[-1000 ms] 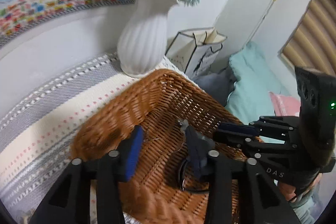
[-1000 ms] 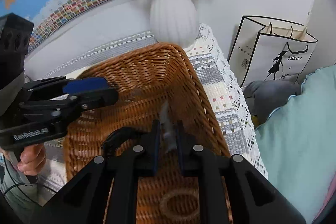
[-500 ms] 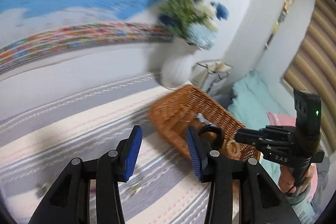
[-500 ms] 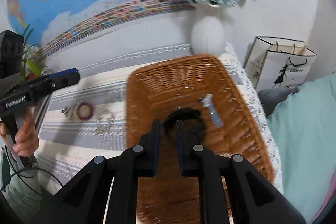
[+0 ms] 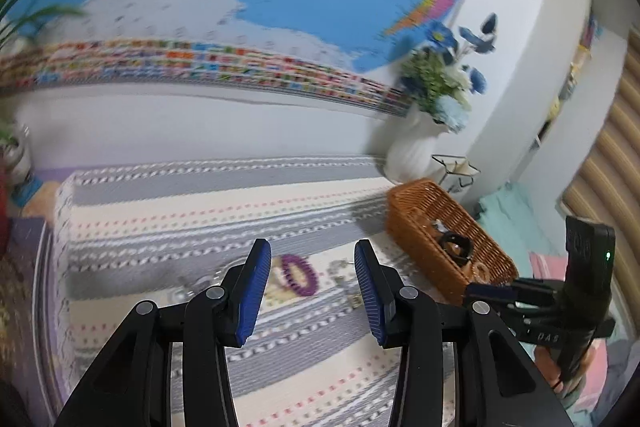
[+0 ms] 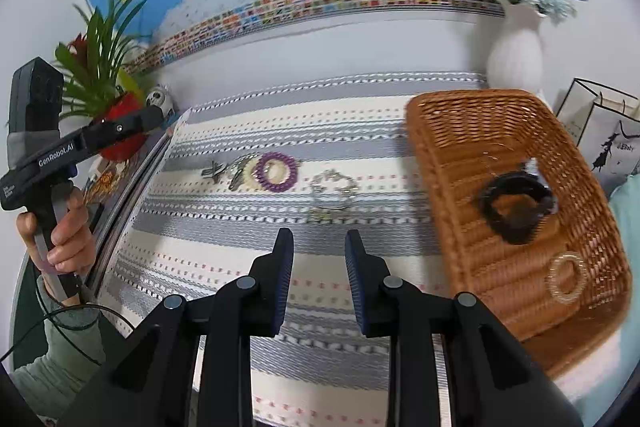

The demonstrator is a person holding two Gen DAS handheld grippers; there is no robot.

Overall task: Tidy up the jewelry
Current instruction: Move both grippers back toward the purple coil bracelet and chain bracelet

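Note:
A brown wicker basket [image 6: 448,155] [image 5: 404,211] stands at the right of the striped cloth. In it lie a black scrunchie [image 6: 516,207] [image 5: 456,245], a pale spiral hair tie [image 6: 567,277] and a small silvery clip. On the cloth lie a purple spiral hair tie [image 6: 276,171] [image 5: 298,274], a cream ring beside it, metal hair clips [image 6: 224,171] and a silver chain bracelet [image 6: 332,191]. My left gripper [image 5: 310,279] hangs open and empty above the purple tie. My right gripper [image 6: 318,267] is empty, its jaws opening, above the cloth left of the basket.
A white vase of blue flowers [image 6: 516,55] stands behind the basket, a white paper bag [image 6: 600,131] to its right. A red-potted plant [image 6: 116,131] and a small skull figure [image 6: 158,99] sit at the cloth's left end. A world map covers the wall.
Both grippers pulled back out of the basket and swung left over the cloth. The right jaws, shut before, have parted. The black scrunchie and clip stay in the basket.

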